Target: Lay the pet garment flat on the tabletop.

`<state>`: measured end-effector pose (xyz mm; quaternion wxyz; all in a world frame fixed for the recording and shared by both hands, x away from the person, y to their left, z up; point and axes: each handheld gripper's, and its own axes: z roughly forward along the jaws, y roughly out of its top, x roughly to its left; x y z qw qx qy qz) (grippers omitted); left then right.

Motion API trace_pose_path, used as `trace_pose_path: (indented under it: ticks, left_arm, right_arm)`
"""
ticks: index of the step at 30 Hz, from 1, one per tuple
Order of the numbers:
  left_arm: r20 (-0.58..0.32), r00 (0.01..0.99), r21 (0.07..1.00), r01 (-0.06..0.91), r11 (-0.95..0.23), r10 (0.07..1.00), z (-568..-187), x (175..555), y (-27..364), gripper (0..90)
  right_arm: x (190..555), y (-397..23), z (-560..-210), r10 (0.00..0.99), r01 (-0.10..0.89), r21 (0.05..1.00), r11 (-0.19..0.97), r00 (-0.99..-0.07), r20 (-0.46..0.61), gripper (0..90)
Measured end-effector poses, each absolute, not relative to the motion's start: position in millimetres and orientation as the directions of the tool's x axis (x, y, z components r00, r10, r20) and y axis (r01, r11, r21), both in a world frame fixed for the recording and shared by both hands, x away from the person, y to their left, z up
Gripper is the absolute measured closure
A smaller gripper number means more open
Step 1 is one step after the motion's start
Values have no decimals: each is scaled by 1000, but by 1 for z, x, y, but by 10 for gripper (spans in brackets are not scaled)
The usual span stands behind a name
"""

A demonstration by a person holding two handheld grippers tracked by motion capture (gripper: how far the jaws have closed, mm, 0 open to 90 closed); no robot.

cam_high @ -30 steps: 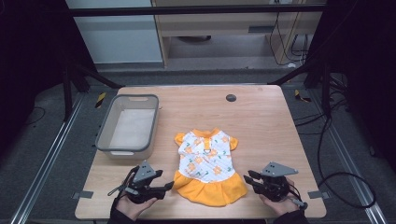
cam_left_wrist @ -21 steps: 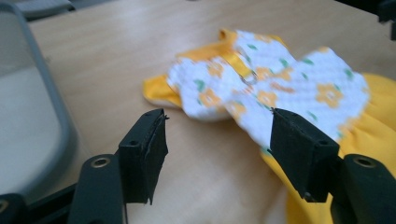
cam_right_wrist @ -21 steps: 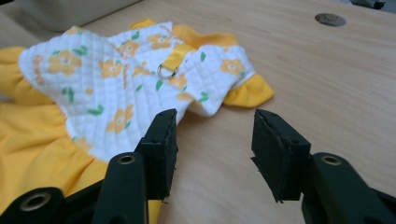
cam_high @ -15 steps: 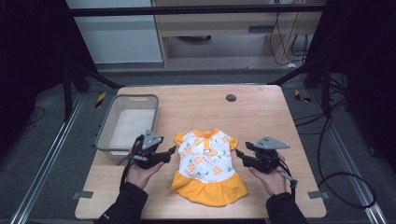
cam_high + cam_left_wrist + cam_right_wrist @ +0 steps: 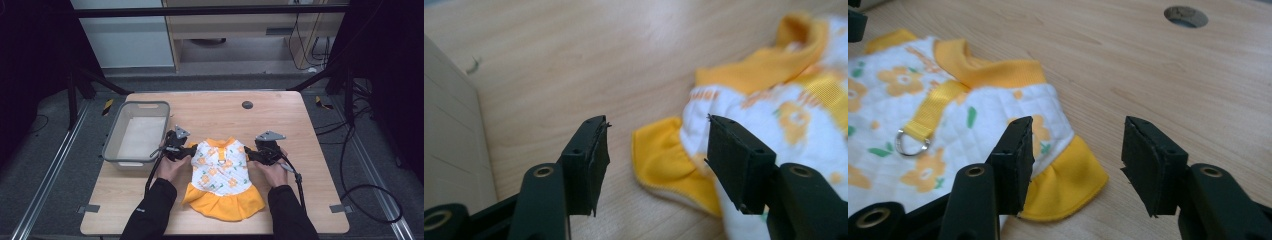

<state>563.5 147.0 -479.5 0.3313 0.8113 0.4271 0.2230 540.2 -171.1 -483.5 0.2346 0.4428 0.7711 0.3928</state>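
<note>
Small pet dress [image 5: 221,172], white with orange flowers and yellow trim, lies flat on the desk [image 5: 280,115] between both grippers. Left gripper [image 5: 656,150]: jaws apart, have just been closing a bit, nothing gripped; yellow sleeve [image 5: 664,160] lies on the desk between and just past the jaws. Right gripper [image 5: 1075,160]: jaws apart, holding nothing; the other yellow sleeve [image 5: 1068,185] sits by its left jaw. Grey bin [image 5: 135,132] beside the left gripper.
</note>
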Motion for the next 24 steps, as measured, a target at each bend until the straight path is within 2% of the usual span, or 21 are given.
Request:
trace_pose_path:
  ticks: [4,12,13,15,16,17,18,19,24]
  left_arm:
    - [55,544,717,562,-412,837,-491,565,144,458]
    - [11,554,724,570,-389,833,-497,560,144,615]
    - [-12,556,731,572,-373,831,-499,560,145,678]
    - [-22,555,737,570,-362,831,-500,559,147,683]
    - [-25,556,737,572,-361,831,-500,558,146,717]
    - [-24,555,733,575,-363,831,-499,558,145,786]
    - [-21,559,732,573,-368,829,-499,557,143,786]
    - [-22,555,730,578,-366,831,-499,557,142,833]
    - [-5,555,730,570,-376,832,-493,553,141,869]
  right_arm:
    - [546,-172,-492,873,526,796,300,-487,-7,509]
    - [551,-170,-503,871,564,766,308,-491,11,601]
    - [551,-169,-504,871,572,763,301,-490,24,631]
    - [551,-168,-504,871,573,763,297,-490,29,709]
    - [550,-167,-504,871,574,765,293,-491,35,752]
    - [549,-164,-504,865,574,764,296,-500,40,804]
    - [549,-164,-504,865,574,764,296,-500,40,804]
    - [548,-162,-504,862,570,765,301,-505,36,838]
    - [545,-164,-498,858,568,769,293,-512,51,854]
